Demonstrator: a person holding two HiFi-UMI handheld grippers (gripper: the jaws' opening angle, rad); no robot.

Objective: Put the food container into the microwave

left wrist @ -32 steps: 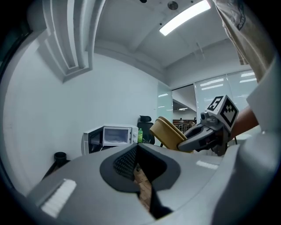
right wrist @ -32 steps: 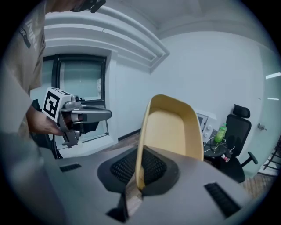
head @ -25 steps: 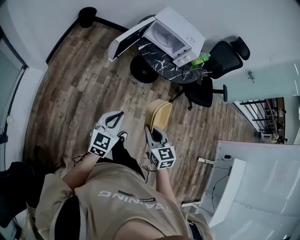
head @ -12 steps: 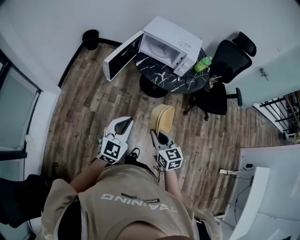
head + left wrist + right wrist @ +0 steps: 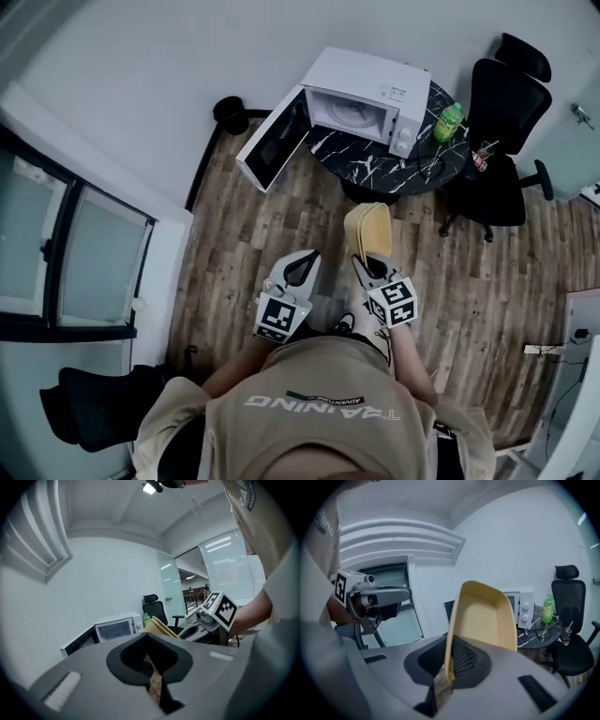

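Cool, even indoor light (ceiling lamp (image 5: 150, 488) overhead), fisheye-warped edges

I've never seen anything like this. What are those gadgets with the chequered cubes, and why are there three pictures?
There is no robot here: a person holds a hand-operated gripper in each hand. One picture comes from a camera on the person's head, looking down. The other two come from cameras riding on the grippers. The right gripper is shut on the rim of a yellow food container. The left gripper is shut and empty. Ahead, a white microwave with its door open stands on a round black table, beside a green bottle. A black office chair stands nearby.
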